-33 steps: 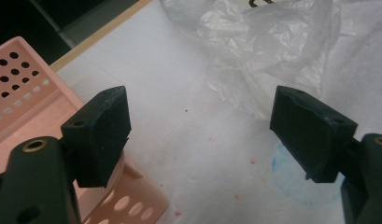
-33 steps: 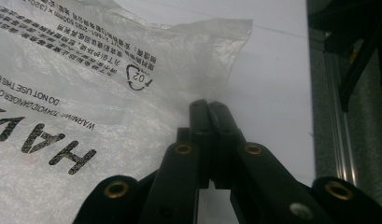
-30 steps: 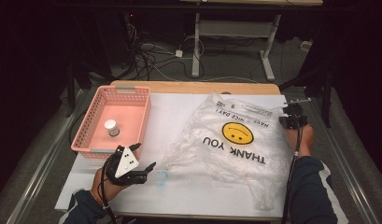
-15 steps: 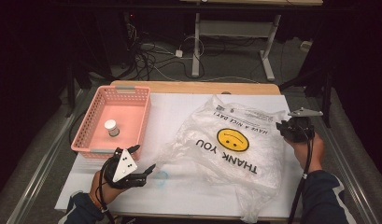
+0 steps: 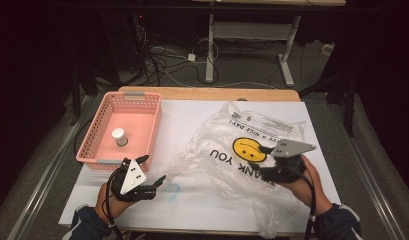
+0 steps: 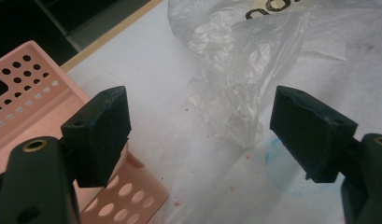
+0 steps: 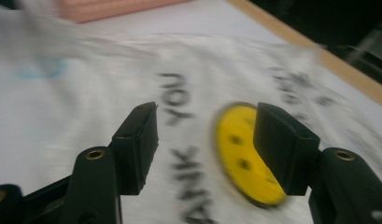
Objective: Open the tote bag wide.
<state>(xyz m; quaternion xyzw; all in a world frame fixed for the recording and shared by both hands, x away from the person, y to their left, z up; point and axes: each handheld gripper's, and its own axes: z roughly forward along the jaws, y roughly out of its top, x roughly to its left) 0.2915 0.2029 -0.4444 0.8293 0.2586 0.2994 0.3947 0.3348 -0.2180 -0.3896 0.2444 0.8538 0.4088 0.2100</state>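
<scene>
Holding your left gripper (image 5: 154,172) low at 7 o'clock on the table (image 5: 192,215), you keep it level, pointing toward 2 o'clock at the bag (image 5: 252,165). Forearm enters from the bottom edge; grey three-cornered plate faces up. Jaws stand wide apart, nothing between the pads (image 6: 104,135). In the left gripper view a crumpled, translucent corner of the bag (image 6: 235,93) lies just ahead of them, off the pads.

Your right gripper (image 5: 259,157) sits at 4 o'clock, over the bag, pointing toward 10 o'clock, wrist bent inward. Its jaws have just been opening and now stand apart; in the right gripper view (image 7: 205,140) they hang above the print with no film pinched between them. That view is motion-blurred.

Bag: thin clear plastic, wrinkled and glossy, spread flat from the centre to the right part of the table, yellow smiley (image 5: 248,149) and black "THANK YOU" lettering, upside down to you.

Basket (image 5: 92,140): pink perforated plastic, rectangular, at 10 o'clock, well apart from the bag. A small white-capped jar (image 5: 120,136) stands upright inside.

Table: white sheet, faint blue ring stain (image 5: 173,189) just beside the left gripper, wooden edge at 12 o'clock.
</scene>
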